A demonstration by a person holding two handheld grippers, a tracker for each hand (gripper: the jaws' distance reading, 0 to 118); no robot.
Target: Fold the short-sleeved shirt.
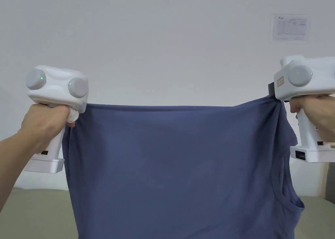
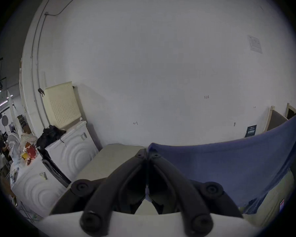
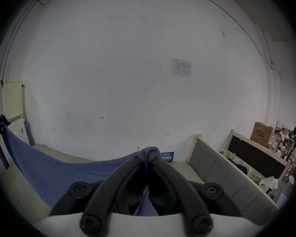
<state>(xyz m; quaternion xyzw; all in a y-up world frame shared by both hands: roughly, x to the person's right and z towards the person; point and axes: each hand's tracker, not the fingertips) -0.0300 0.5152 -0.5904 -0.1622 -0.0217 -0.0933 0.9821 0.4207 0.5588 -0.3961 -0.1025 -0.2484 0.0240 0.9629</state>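
The left claw (image 2: 146, 152) is clenched: its 2 black jaws meet at the tips and pinch a corner of the blue shirt (image 1: 176, 171), which bunches just past them at 1 o'clock in the left gripper view. The right claw (image 3: 147, 155) is clenched too, both jaws pressing a fold of the same cloth that pokes out above the tips and also hangs down between the jaws toward 6 o'clock. In the head view a hand (image 1: 44, 127) grips the white left handle at 9 o'clock and another hand (image 1: 315, 113) grips the right handle at 3 o'clock, with the shirt held up in the air and stretched taut between them, its top edge nearly level. The rest of the shirt drapes straight down in front of a white wall (image 1: 170, 43), with an opening in the cloth showing near 4 o'clock. Below it lies a pale cushioned surface (image 3: 19, 186).

At 3 o'clock in the right gripper view a cardboard box (image 3: 261, 133) stands on a cluttered shelf; whether anything is in it I cannot tell. At 9 o'clock in the left gripper view, a dark bundle (image 2: 50, 135) sits on a white cabinet (image 2: 72, 148).
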